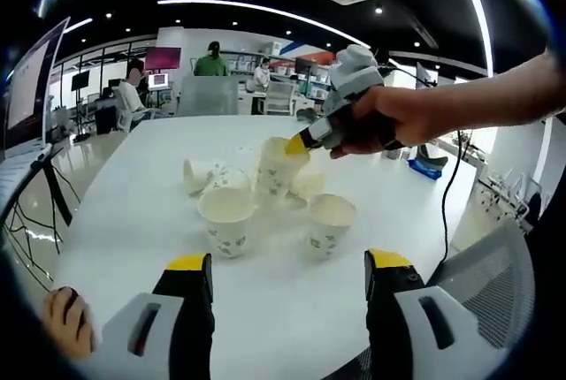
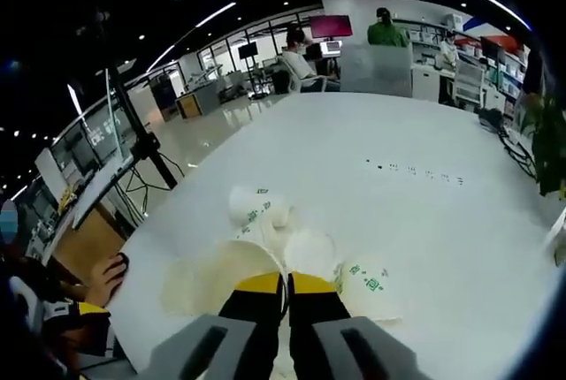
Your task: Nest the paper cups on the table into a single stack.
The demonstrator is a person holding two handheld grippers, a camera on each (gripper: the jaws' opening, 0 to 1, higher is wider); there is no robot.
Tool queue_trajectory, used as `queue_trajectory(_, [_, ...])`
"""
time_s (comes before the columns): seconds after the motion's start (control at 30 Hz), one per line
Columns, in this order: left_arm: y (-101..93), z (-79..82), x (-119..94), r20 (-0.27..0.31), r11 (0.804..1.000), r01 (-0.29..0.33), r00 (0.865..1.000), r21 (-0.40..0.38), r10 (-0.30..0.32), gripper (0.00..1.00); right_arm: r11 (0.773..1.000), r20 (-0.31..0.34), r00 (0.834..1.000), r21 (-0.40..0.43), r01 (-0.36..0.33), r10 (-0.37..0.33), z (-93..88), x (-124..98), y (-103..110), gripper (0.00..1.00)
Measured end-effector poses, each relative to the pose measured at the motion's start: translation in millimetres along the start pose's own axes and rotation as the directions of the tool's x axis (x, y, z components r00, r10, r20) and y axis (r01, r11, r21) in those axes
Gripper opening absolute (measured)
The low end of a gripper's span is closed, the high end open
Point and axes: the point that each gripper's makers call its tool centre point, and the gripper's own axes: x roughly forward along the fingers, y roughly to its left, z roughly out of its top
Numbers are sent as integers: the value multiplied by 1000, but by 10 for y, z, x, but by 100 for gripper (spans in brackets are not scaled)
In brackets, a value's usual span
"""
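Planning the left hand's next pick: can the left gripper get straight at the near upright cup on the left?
Probably yes. The left gripper is open, and bare white table lies between its jaws and that upright paper cup. The right gripper works farther back.

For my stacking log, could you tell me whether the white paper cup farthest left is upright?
Tipped: the white paper cup farthest left lies sideways on the white table.

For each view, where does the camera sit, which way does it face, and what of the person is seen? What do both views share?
Left gripper view: rides on the left tool, jaws apart, facing the cups on the table; a hand holds the right tool at a cup rim.
Right gripper view: rides on the right tool, jaws closed on that cup's rim, looking down over the table; fingers at lower left.
Shared: table, cups, office behind.
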Motion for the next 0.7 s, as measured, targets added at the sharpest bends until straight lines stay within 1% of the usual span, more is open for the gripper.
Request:
queue_trajectory(0.07, [-6, 2, 0, 1, 1000, 2, 1000, 1, -2, 69, 1000, 9, 1000, -2, 0, 0, 32, 7, -21, 0])
queue_trajectory(0.13, [-19, 10, -4, 1, 1000, 4, 1000, 4, -4, 68, 1000, 21, 1000, -7, -3, 3, 90, -90, -22, 0])
queue_trajectory(0.2, [-21, 13, -5, 1, 1000, 5, 1000, 6, -5, 68, 1000, 30, 1000, -17, -1, 2, 109, -144, -23, 0])
queue_trajectory(0.27, [-15, 5, 1, 3, 1000, 6, 1000, 7, -6, 68, 1000, 35, 999, -22, -3, 3, 131, -260, 6, 0])
queue_trajectory(0.3, [-17, 4, 1, 2, 1000, 7, 1000, 8, -7, 68, 1000, 39, 999, -23, -2, 3, 138, -274, -17, 0])
queue_trajectory(0.47, [-44, 6, 2, 1, 1000, 13, 1000, 15, -13, 68, 999, 47, 999, -33, -2, 4, 105, -376, 0, 0])
queue_trajectory(0.53, [-50, 5, 2, 1, 1000, 15, 1000, 18, -15, 68, 999, 49, 999, -46, -5, 7, 60, -501, 46, 0])
queue_trajectory(0.7, [-60, 0, 7, 0, 1000, 21, 1000, 20, -21, 67, 998, 58, 998, -59, -7, 10, 36, -621, 38, 0])
